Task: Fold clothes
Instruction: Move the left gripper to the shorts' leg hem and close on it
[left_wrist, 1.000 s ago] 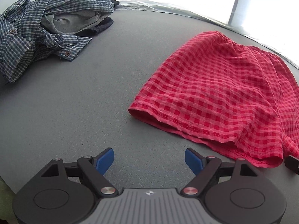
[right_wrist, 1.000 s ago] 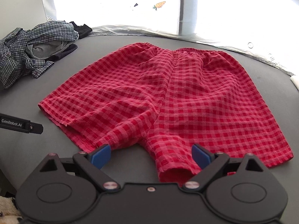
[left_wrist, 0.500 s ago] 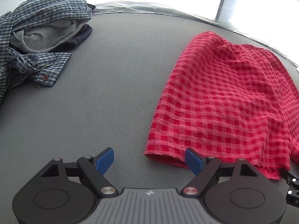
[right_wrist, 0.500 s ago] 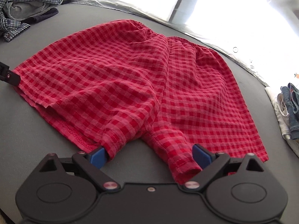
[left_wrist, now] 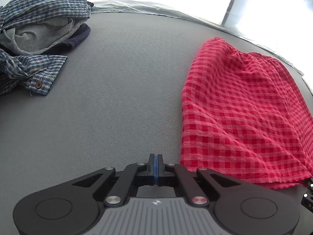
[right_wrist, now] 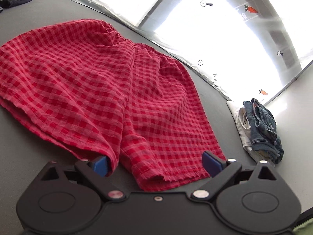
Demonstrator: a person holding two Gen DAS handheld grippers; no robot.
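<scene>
Red checked shorts [right_wrist: 109, 90] lie spread flat on the grey table, waistband toward the window. In the left wrist view the shorts [left_wrist: 240, 113] lie to the right. My left gripper [left_wrist: 156, 166] is shut with nothing between its pads, low over bare table just left of the shorts' near left hem corner. My right gripper [right_wrist: 154, 165] is open, its blue pads either side of the right leg's hem at the near edge, and it holds nothing.
A crumpled pile of a blue plaid shirt and grey garments [left_wrist: 37, 31] lies at the far left of the table. A small stack of folded jeans and white clothes [right_wrist: 258, 127] sits at the right. A bright window [right_wrist: 205, 29] runs along the far edge.
My left gripper has closed from wide open to shut, empty, beside the shorts' left hem. My right gripper has moved right, from straddling the crotch to straddling the right leg's hem, and stays open.
</scene>
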